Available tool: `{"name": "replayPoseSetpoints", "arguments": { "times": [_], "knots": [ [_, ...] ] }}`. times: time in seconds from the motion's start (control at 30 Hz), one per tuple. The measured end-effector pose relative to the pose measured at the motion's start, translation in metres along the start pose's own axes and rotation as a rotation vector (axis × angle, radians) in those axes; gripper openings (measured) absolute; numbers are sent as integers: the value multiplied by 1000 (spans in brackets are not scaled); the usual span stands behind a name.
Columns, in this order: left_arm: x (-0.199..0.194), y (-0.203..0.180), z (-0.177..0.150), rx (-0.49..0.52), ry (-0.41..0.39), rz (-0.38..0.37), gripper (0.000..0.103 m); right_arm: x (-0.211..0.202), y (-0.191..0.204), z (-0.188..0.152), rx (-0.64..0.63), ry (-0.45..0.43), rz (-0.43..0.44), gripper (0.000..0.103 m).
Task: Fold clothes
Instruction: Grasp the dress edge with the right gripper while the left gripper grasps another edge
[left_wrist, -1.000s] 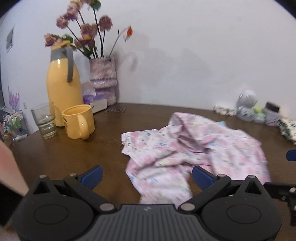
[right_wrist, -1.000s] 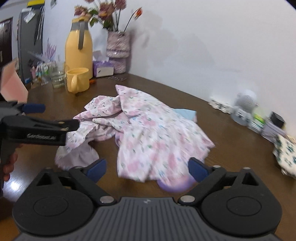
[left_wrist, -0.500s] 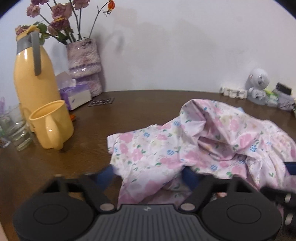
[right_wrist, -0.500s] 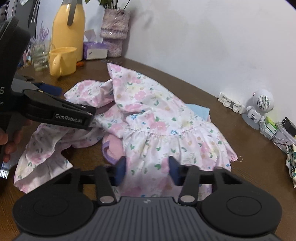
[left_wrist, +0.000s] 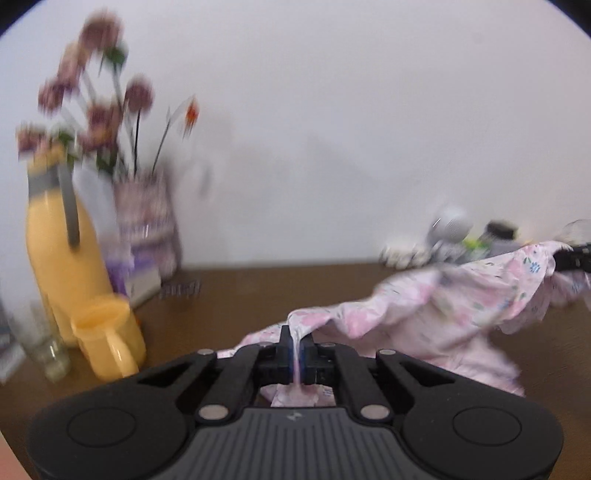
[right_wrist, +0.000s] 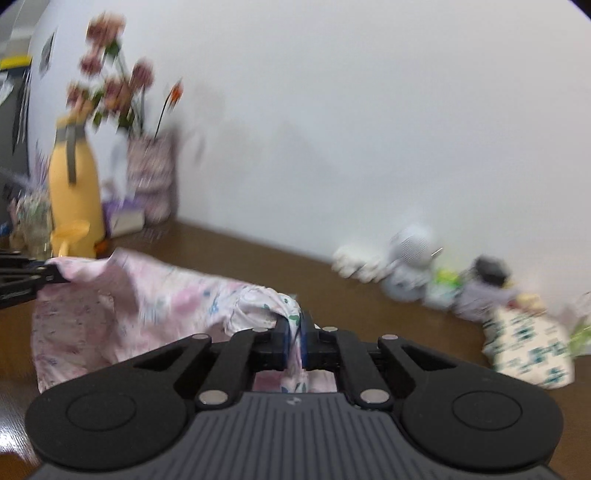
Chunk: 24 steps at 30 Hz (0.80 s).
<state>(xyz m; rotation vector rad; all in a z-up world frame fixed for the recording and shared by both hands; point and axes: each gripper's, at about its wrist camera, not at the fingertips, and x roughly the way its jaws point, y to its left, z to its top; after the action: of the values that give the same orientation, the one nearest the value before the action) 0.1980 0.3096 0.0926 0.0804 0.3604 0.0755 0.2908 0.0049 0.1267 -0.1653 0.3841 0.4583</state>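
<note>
Left fingers (left_wrist: 284, 347) pinched tight on floral garment (left_wrist: 443, 314), right fingers (right_wrist: 282, 338) likewise

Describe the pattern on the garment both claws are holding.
Pale pink garment with a small floral print, clearest in the right wrist view.

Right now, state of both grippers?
Left gripper: closed on the floral garment.
Right gripper: closed on the same garment.
</note>
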Motion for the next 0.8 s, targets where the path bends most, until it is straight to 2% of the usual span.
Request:
{"name": "replayPoseSetpoints", "arguments": {
  "times": [0.13, 0.37, 0.5, 0.6, 0.67, 0.7, 0.73, 0.77, 0.8],
  "knots": [
    [-52, -37, 19, 60, -85, -63, 1, -63, -45, 8, 36, -62, -16, 5],
    [-161, -113, 27, 206, -127, -209, 2, -219, -98, -7, 26, -159, 0, 5],
    [-193, -144, 26, 266, -78, -314, 2, -295, -122, -23, -1, -143, 19, 5],
    [-181, -169, 32, 282, -13, -359, 3, -313, -143, -25, 10, -102, 2, 5],
    [-138, -190, 32, 273, 81, -357, 8, -301, -160, -24, 51, -62, -20, 5],
    [-115, -200, 32, 268, 130, -355, 16, -280, -169, -26, 82, -22, -42, 5],
    [-92, -210, 32, 263, 178, -353, 31, -256, -178, -28, 113, 20, -65, 6],
    [-61, -220, 26, 244, 234, -316, 41, -233, -186, -30, 144, 63, -89, 7],
    [-29, -230, 19, 223, 291, -275, 53, -209, -195, -33, 174, 105, -112, 12]
  ]
}}
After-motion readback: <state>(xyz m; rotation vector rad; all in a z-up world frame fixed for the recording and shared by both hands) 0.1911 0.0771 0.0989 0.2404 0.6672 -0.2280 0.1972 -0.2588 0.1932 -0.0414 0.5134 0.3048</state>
